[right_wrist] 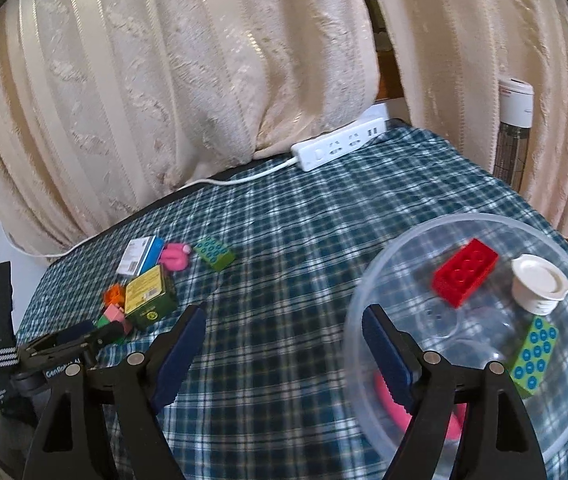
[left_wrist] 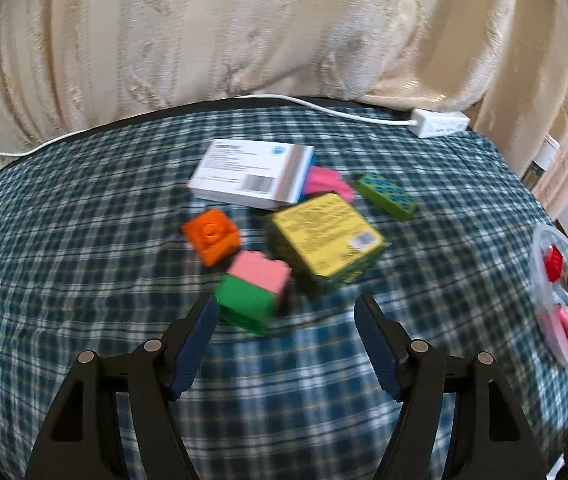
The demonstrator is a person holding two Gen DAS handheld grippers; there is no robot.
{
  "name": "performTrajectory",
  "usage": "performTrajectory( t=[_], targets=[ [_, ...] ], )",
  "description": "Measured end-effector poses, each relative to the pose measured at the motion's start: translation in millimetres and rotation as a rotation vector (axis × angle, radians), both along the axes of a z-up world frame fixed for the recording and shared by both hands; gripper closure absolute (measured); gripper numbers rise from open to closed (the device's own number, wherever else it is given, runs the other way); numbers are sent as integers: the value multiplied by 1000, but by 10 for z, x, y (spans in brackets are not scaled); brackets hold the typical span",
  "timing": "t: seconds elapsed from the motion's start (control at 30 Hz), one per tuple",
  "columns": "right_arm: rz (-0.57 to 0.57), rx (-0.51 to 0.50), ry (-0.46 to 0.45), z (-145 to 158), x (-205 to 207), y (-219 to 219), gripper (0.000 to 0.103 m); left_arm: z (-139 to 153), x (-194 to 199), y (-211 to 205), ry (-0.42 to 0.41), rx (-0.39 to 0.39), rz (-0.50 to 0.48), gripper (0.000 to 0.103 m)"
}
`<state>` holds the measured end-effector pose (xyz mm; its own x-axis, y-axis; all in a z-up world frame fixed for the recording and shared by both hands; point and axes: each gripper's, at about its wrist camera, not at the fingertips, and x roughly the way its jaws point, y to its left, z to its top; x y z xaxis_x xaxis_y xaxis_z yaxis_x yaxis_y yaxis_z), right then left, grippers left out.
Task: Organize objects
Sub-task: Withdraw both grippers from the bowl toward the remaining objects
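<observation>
Left tool [left_wrist: 286,304]: jaws spread apart, nothing between the pads; it tilts down toward the desk, and its left fingertip [left_wrist: 207,308] sits just beside the pink-and-green block [left_wrist: 253,290] without clearly touching it
Right tool [right_wrist: 284,318]: jaws spread wide and empty; angled down, its right fingertip [right_wrist: 372,318] overlaps the near rim of the clear bowl [right_wrist: 364,280], contact cannot be told
Left tool seen from the right wrist view: black body low at the left edge, pointing into the cluster of loose things
Loose cluster: pink-and-green block nearest the left tool, orange block [left_wrist: 211,236] behind it to the left, yellow-topped green box [left_wrist: 328,236] just to the right
Further back: white carton [left_wrist: 249,174] lying flat, a pink piece [left_wrist: 326,182] tucked against its right end, a green block with blue dots [left_wrist: 384,196] a little apart to the right
Clear bowl contents: red block [right_wrist: 464,272], white cap [right_wrist: 538,284], green dotted block [right_wrist: 534,356], a pink piece partly hidden behind the right tool
Desk [left_wrist: 83,240]: covered by a blue-green checked cloth
Far edge: white power strip [right_wrist: 338,148] with its cable, cream curtain [right_wrist: 203,60] hanging behind
</observation>
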<state>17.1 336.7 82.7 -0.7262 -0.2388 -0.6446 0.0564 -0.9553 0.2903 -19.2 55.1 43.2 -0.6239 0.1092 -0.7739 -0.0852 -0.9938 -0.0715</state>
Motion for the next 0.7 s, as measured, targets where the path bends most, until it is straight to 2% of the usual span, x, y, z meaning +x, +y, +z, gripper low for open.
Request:
performTrajectory(
  t=[0.2,0.7],
  targets=[
    [47,16,-17,-33,-75,-223,19,-108,-78,-159,-5,-20,39,31],
    [150,47,-62,-150,-280,-632,19,-319,-304,-158,-40,-15,15,34]
  ],
)
